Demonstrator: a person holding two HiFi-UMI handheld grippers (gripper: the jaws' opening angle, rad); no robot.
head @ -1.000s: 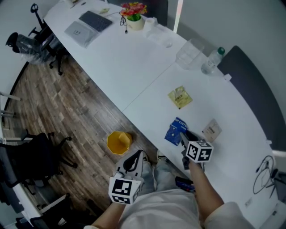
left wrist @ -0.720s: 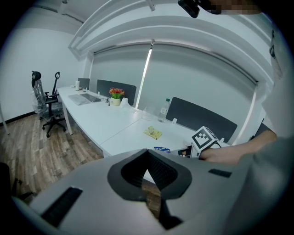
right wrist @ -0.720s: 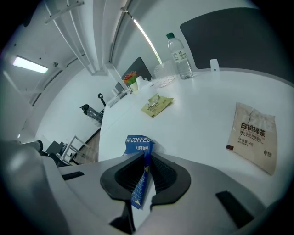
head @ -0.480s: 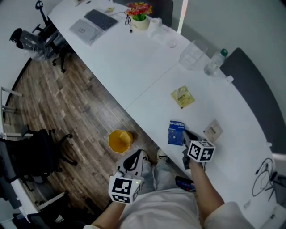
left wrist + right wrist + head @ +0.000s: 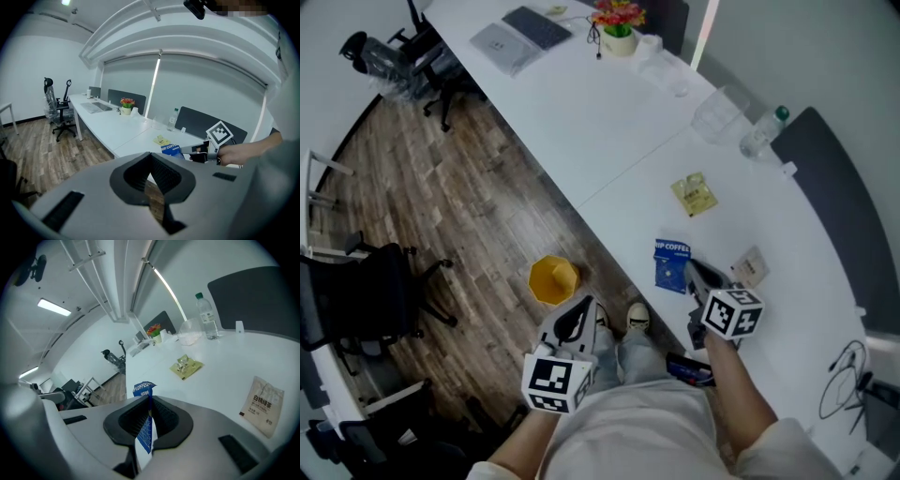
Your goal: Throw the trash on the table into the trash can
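A blue coffee packet [image 5: 672,264] stands on edge between the jaws of my right gripper [image 5: 694,275], which is shut on it near the table's front edge; the same blue packet [image 5: 145,427] is pinched upright in the right gripper view. A yellow-green packet [image 5: 695,194] and a beige packet [image 5: 750,267] lie flat on the white table [image 5: 609,122]. The yellow trash can [image 5: 552,279] stands on the wooden floor beside the table. My left gripper [image 5: 574,321] hangs shut and empty over the floor near the can.
A clear plastic container [image 5: 718,114] and a water bottle [image 5: 761,134] stand at the table's far side. A flower pot [image 5: 619,21], keyboard [image 5: 537,26] and laptop [image 5: 502,45] sit further along. Office chairs [image 5: 370,309] stand on the floor at left.
My right gripper has closed on the blue packet and raised it on edge. The view has shifted, and the left gripper stays where it was.
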